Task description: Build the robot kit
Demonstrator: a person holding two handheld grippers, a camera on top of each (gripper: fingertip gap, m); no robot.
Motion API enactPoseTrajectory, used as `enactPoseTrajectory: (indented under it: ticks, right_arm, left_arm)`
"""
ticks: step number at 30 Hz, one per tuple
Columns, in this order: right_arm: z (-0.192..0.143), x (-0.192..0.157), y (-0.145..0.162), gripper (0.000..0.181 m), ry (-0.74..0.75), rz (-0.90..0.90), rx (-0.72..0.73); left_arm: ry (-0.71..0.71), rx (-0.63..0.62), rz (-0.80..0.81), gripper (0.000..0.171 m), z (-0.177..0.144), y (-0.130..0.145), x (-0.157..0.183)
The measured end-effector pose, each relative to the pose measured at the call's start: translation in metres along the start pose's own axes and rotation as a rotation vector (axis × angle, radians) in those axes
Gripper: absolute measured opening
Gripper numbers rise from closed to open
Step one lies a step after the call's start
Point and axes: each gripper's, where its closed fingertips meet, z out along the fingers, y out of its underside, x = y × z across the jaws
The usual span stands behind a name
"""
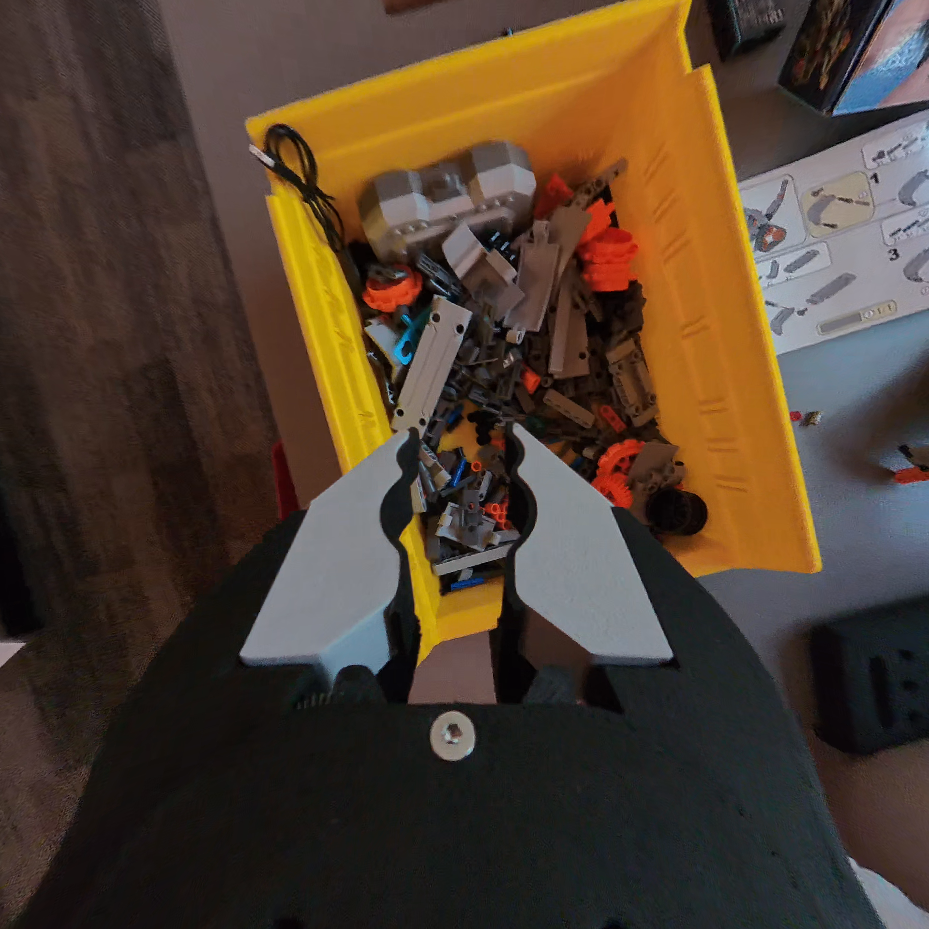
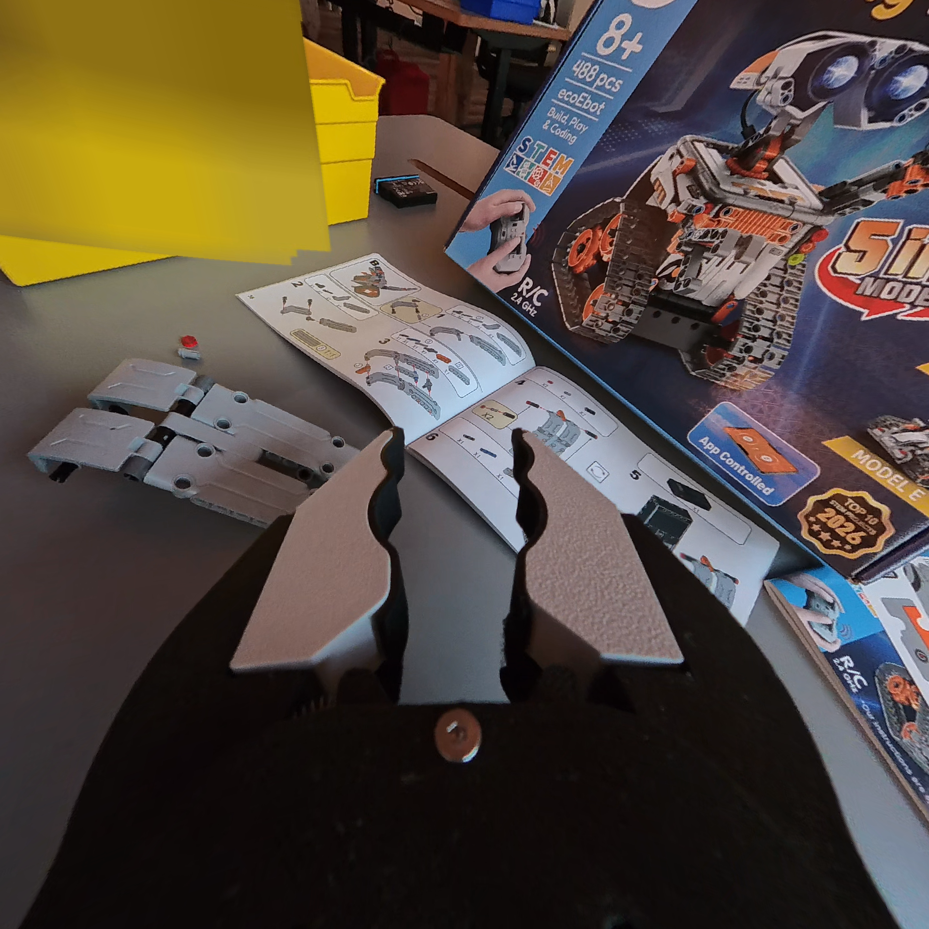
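Note:
My left gripper (image 1: 461, 433) is open and empty, held above the near end of a yellow bin (image 1: 693, 311) full of small grey, black, orange and blue building parts (image 1: 502, 352), among them a large grey motor block (image 1: 447, 196) and a long grey panel (image 1: 432, 364). My right gripper (image 2: 458, 436) is open and empty above the grey table, its tips over an open instruction booklet (image 2: 432, 362). A part-built grey assembly (image 2: 201, 437) of hinged panels lies on the table just left of it. The yellow bin (image 2: 151, 125) fills the upper left of the right wrist view.
A large printed toy box (image 2: 729, 251) stands at the right, a second booklet (image 2: 864, 653) lying in front of it. A small red-and-grey piece (image 2: 189, 347) and a small black block (image 2: 404, 190) lie on the table. A black block (image 1: 874, 678) lies right of my left gripper. The table edge and carpet (image 1: 100, 352) are to the left. The tips of one gripper are about 40 cm away from the tips of the other. Measured from the fingertips, the small red-and-grey piece (image 2: 189, 347) is 15 cm or so from the right gripper and 25 cm from the left.

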Motion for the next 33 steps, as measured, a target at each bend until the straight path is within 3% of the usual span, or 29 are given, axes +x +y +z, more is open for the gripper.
enactPoseTrajectory:
  ticks: [8,16,22,33]
  right_arm:
    - [0.006,-0.003,0.005,0.043,-0.020,0.012,-0.013]
    - [0.005,-0.007,0.005,0.043,-0.040,0.010,-0.014]
    - [0.004,-0.007,0.005,0.042,-0.046,0.008,-0.015]
    - [0.003,-0.007,0.005,0.042,-0.054,0.011,-0.018]
  left_arm:
    - [0.029,-0.397,0.003,0.021,0.059,0.046,0.000]
    - [0.032,-0.618,0.017,0.016,0.088,0.072,0.002]
    - [0.081,-0.675,0.039,0.016,0.096,0.078,0.012]
    - [0.139,-0.611,0.082,0.009,0.112,0.059,0.024]
